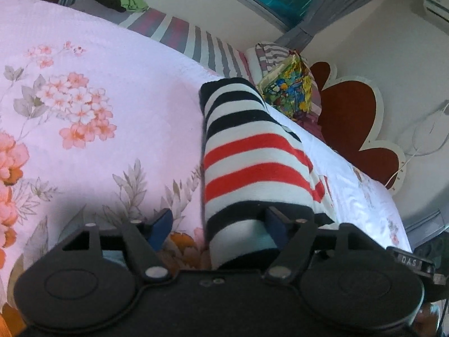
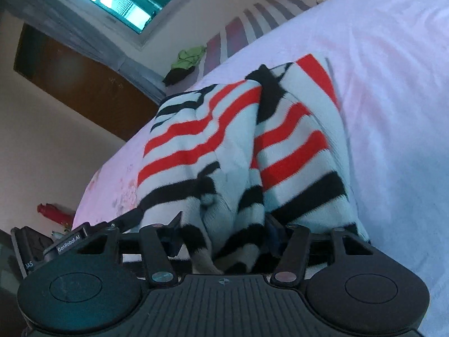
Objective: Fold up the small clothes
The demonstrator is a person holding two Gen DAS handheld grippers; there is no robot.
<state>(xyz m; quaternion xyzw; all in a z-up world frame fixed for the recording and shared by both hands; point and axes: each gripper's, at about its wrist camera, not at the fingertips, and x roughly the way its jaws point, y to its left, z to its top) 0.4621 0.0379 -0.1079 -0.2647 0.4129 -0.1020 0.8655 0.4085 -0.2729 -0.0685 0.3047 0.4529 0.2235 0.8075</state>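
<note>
Your striped garment point(image 1: 252, 151), banded in white, red and black, lies on the pink floral bedspread point(image 1: 92, 118), one end draped into your left gripper point(image 1: 217, 226). Its jaws stand wide; the cloth covers the right finger and sits clear of the left, unpinched. In the right wrist view the same garment bunches between the jaws of your right gripper point(image 2: 221, 231), about half open; whether they pinch it cannot be told. The left gripper reads "DAS", the right "GenRobot.AI". Beyond, a colourful printed bag point(image 1: 289, 87) sits by the headboard point(image 1: 348, 115).
</note>
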